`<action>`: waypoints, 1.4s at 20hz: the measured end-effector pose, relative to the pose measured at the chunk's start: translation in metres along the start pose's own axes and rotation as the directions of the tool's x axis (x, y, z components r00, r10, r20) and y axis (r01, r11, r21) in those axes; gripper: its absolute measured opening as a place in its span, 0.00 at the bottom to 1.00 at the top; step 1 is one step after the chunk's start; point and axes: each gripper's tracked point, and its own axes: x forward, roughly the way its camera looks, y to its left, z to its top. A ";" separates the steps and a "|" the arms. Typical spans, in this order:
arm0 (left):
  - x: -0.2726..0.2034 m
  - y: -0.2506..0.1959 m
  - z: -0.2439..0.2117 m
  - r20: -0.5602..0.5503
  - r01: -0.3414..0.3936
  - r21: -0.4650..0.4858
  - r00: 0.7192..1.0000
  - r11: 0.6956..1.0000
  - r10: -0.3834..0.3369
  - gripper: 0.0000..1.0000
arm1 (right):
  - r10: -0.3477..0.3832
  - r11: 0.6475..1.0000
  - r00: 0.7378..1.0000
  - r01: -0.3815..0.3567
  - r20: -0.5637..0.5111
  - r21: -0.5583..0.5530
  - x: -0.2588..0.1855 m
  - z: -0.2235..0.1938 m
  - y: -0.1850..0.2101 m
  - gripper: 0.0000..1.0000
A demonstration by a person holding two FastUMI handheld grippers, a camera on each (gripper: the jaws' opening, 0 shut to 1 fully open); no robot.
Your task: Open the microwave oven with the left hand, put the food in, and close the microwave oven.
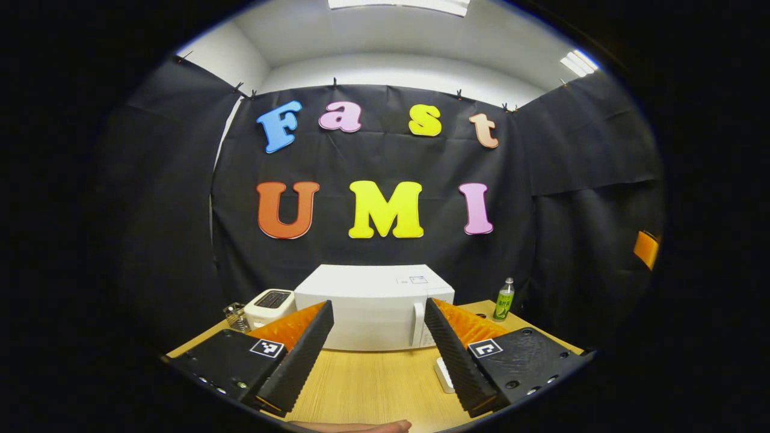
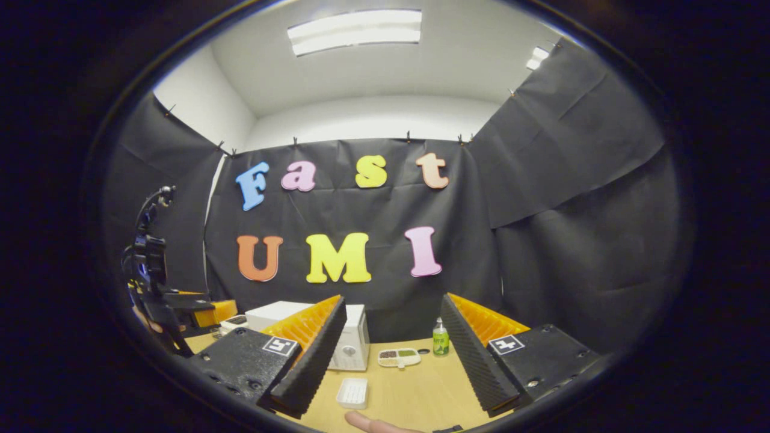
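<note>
Wooden surface (image 1: 373,385) is set before black cloth wall. Left claw (image 1: 379,343) is held wide, nothing gripped, fingers apart, level w/ surface and aimed at microwave (image 1: 373,307), door shut, centred at back. Right claw (image 2: 391,355) is likewise spread wide & empty; a food tray (image 2: 398,357) and white container (image 2: 352,392) are seen betw. its fingers, green bottle (image 2: 441,338) near. Toaster (image 1: 269,307) is partly hidden. A fingertip (image 2: 370,424) is cut off at bottom edge.
</note>
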 end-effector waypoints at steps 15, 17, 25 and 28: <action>-0.091 -0.012 0.016 0.066 0.030 -0.012 0.997 0.999 -0.029 0.95 | -0.066 0.996 0.998 0.064 -0.017 -0.059 0.003 -0.010 -0.025 1.00; -0.090 -0.014 0.013 0.059 0.036 -0.015 0.998 0.999 -0.035 0.95 | -0.064 0.996 0.998 0.063 -0.025 -0.059 0.003 -0.012 -0.027 1.00; -0.090 -0.007 0.020 0.118 0.037 -0.018 0.992 0.999 -0.035 0.95 | -0.072 0.996 0.996 0.069 -0.046 -0.056 0.010 -0.022 -0.032 0.92; -0.090 -0.005 0.016 0.124 0.034 -0.016 0.992 0.999 -0.032 0.95 | -0.070 0.996 0.996 0.066 -0.060 -0.056 0.009 -0.027 -0.034 1.00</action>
